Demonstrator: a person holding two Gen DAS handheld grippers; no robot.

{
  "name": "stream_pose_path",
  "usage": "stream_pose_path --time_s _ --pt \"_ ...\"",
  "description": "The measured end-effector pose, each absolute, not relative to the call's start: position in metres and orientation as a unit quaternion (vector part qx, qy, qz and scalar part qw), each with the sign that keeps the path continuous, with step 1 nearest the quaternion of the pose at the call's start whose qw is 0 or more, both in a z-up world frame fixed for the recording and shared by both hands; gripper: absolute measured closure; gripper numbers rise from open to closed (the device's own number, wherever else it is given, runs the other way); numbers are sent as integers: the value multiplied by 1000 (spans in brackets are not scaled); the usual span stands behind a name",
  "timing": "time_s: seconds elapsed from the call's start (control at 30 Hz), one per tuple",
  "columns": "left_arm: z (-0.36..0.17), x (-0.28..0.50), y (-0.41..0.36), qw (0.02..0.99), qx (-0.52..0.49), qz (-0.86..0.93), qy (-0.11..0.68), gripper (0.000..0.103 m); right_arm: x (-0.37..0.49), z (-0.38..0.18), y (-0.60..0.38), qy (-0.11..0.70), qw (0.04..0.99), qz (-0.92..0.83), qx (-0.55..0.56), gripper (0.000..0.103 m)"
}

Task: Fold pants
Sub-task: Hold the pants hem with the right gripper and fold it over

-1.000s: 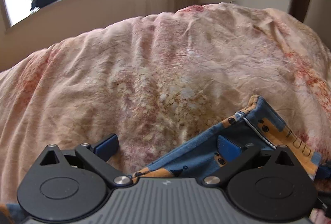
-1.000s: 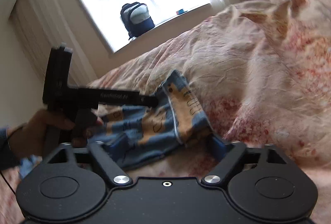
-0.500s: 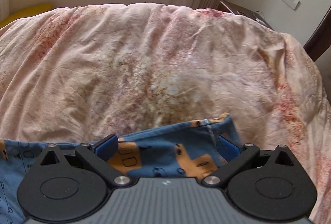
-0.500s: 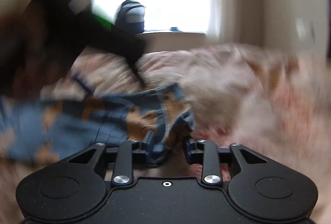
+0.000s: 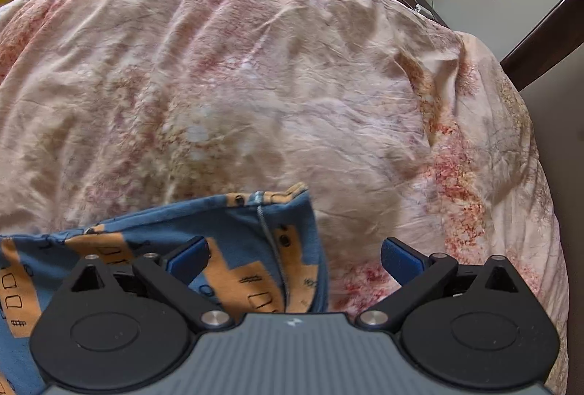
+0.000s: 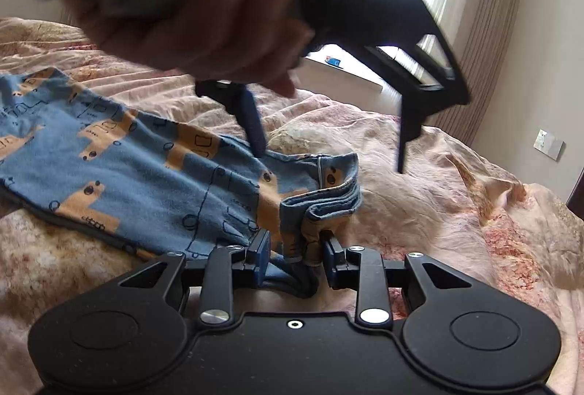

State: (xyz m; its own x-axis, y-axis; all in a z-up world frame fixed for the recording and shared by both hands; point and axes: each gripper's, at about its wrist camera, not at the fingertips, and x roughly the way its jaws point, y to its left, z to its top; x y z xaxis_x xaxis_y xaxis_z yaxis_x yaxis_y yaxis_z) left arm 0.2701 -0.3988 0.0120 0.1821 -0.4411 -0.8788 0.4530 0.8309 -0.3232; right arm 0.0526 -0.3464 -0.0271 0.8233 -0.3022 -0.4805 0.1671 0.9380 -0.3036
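Note:
Blue pants (image 6: 146, 176) with orange bear prints lie spread on the bed, waistband end toward me. My right gripper (image 6: 295, 251) has its jaws closing on a bunched, folded corner of the pants (image 6: 317, 205), and the cloth fills the gap between the pads. A person's hand (image 6: 204, 26) holds my left gripper (image 6: 330, 161) above the pants, its jaws wide apart and nothing clamped. In the left wrist view the left gripper (image 5: 292, 252) hangs open over the pants' edge (image 5: 248, 231); the cloth lies below its left finger (image 5: 189, 254).
A wrinkled pink floral bedspread (image 5: 292, 85) covers the whole bed and drops off at the right edge (image 5: 547, 212). A bright window with a striped curtain (image 6: 474, 41) stands behind. Dark wooden furniture (image 5: 540, 41) sits past the bed's far corner.
My right gripper rolled, swung in and narrowed from wide open onto the bunched pants corner. My left gripper rose and tipped downward, staying open, with the pants now under its left side.

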Motion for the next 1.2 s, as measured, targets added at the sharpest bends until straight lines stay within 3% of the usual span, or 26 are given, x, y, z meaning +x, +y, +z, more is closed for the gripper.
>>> stream_pose_path --time_s 0.07,0.2,0.27,0.57,0.7,0.77,0.83,0.9,0.93,0.97,1.1,1.2 --pt "13 269 -406 771 17 -289 567 3 53 -27 -347 270 947 -124 -124 70" --pt "7 268 -418 766 61 -288 571 31 51 -28 -347 267 948 -121 -119 70" --pt "2 268 -421 763 83 -278 577 53 50 -28 -349 267 950 -120 -112 70" --pt "0 276 -399 751 4 -295 591 82 47 -25 -357 257 956 -115 -82 70" --pt "-1 286 -384 738 -40 -301 603 85 46 -22 -359 253 958 -113 -71 71" --pt "-1 287 -377 733 -55 -306 605 85 46 -22 -357 250 959 -113 -77 82" --pt "0 288 -371 729 -70 -317 603 85 44 -20 -354 243 959 -114 -86 85" --pt "1 288 -360 721 -97 -324 604 71 42 -18 -346 237 959 -113 -107 86" --pt "0 288 -354 712 -112 -328 610 49 42 -18 -342 235 958 -110 -121 86" --pt "1 288 -351 704 -122 -333 616 39 42 -17 -337 233 957 -107 -135 86" --pt "11 279 -348 718 -94 -348 595 40 45 -16 -324 231 952 -98 -174 86" --pt "18 273 -347 740 -53 -334 582 55 45 -15 -316 232 948 -94 -197 86"
